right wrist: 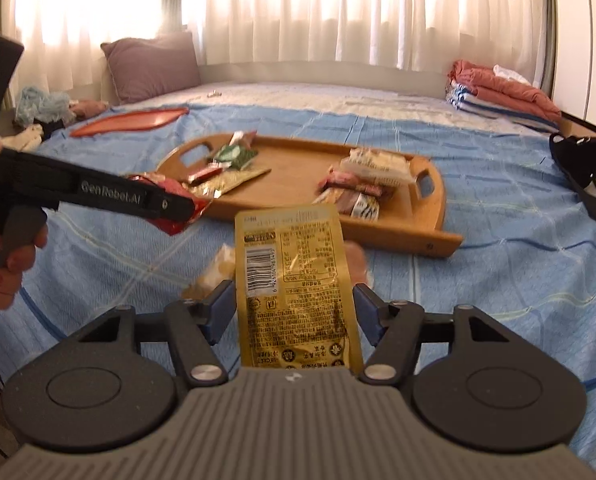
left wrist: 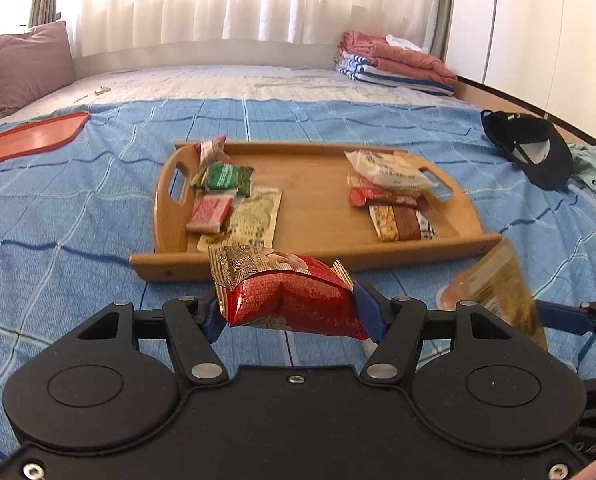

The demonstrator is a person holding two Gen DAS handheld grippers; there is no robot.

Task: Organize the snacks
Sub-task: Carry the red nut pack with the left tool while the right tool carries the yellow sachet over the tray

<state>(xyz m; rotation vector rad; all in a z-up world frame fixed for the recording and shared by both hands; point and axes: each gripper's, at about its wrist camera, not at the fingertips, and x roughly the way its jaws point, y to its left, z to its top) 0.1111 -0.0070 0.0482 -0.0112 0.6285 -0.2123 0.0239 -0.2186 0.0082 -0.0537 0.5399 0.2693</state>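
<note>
My left gripper (left wrist: pixel 288 312) is shut on a red and gold snack bag (left wrist: pixel 286 292), held above the blue bedspread just short of the wooden tray (left wrist: pixel 318 184). My right gripper (right wrist: pixel 294 312) is shut on a flat gold pouch (right wrist: pixel 294 276) that stands up between its fingers; it shows blurred in the left wrist view (left wrist: pixel 498 284). The tray holds a group of snacks on its left side (left wrist: pixel 226 196) and another on its right (left wrist: pixel 394 196). The left gripper with its red bag (right wrist: pixel 174 204) appears at the left of the right wrist view.
An orange lid (left wrist: pixel 30 138) lies far left on the bed. A black cap (left wrist: pixel 534 148) lies at the right. Folded blankets (left wrist: pixel 394 60) and a mauve pillow (left wrist: pixel 26 64) sit at the back. Two blurred snack packets (right wrist: pixel 218 272) lie on the bedspread under the gold pouch.
</note>
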